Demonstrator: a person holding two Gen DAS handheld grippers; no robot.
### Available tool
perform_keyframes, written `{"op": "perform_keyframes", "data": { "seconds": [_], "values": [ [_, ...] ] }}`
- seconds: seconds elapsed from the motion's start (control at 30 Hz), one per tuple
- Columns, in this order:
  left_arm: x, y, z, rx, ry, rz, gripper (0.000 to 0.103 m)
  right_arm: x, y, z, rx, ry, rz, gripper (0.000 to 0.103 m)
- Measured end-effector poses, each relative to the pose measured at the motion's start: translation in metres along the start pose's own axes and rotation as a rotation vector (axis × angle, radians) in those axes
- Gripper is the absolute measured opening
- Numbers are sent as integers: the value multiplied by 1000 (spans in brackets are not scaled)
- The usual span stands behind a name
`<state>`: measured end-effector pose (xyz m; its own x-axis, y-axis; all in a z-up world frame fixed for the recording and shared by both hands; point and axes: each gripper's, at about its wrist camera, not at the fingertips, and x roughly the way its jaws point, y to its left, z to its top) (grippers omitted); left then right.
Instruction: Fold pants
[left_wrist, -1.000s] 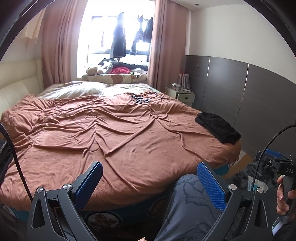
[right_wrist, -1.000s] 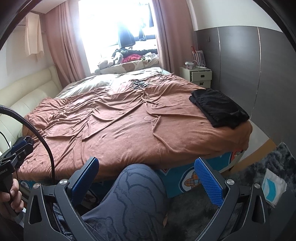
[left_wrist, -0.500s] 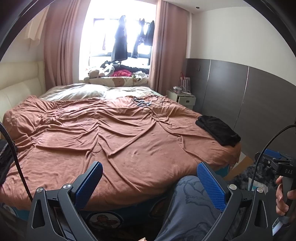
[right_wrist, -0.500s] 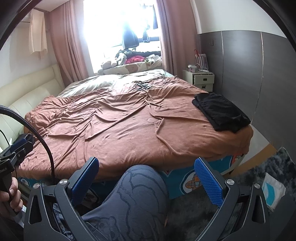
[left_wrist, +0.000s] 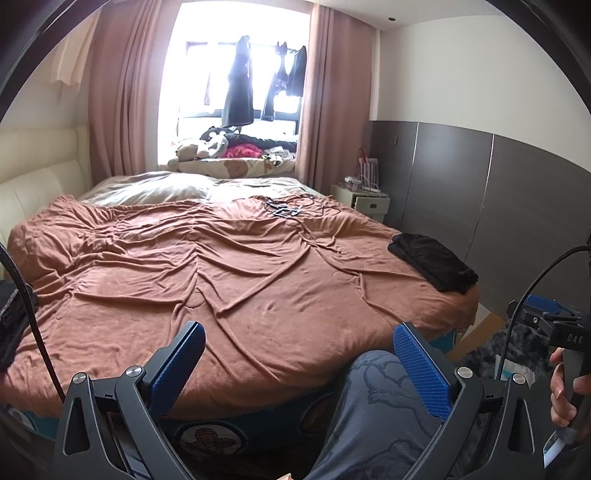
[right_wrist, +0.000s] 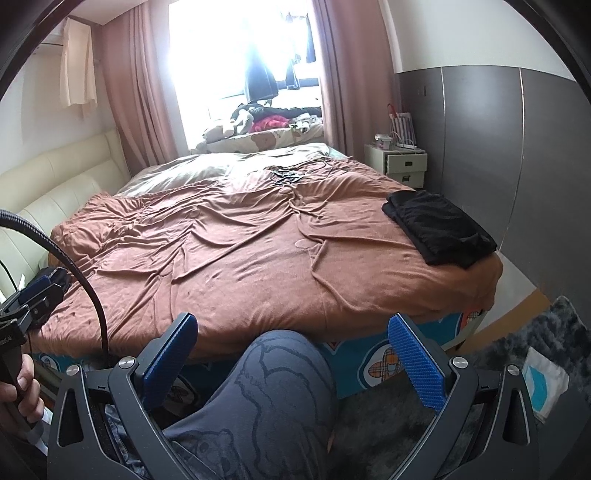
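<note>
black pants (left_wrist: 432, 261) (right_wrist: 439, 228) lie folded in a flat pile on the right side of the bed (left_wrist: 229, 280) (right_wrist: 236, 254), close to its right edge and well apart from both claws. the bed is covered with a wrinkled brown blanket, and far on it a small tangle of dark cable (left_wrist: 282, 209) (right_wrist: 285, 174) rests near the grey pillows (left_wrist: 155, 188). the left claw (left_wrist: 299, 363) is held low at the near edge of the bed, its two blue-padded fingers (left_wrist: 177, 365) spread wide with nothing between them. the right claw (right_wrist: 291, 360) is also low at the near edge, opened wide and empty; behind the gap there is the person's knee (right_wrist: 284, 376) in grey printed trousers. in the left wrist view the person's right hand (left_wrist: 565, 391) grips a handle at the right border, and in the right wrist view the left hand (right_wrist: 20, 391) grips a handle at the left border. a white nightstand (left_wrist: 364, 201) (right_wrist: 400, 162) stands far right beside the bed, against the grey wall panels. at the far window, dark clothes (left_wrist: 238, 92) hang between pink curtains, and soft toys (left_wrist: 199, 147) lie on the sill.
</note>
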<state>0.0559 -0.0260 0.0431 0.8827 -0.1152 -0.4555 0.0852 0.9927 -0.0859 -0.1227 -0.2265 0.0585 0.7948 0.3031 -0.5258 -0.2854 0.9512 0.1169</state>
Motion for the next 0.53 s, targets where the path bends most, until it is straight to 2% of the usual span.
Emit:
{"op": "perform_keyframes", "data": {
  "seconds": [0.53],
  "values": [
    [-14,-7,1,8,-16,-6,103,-4,-5,-3,10,-4,4,103]
  ]
}}
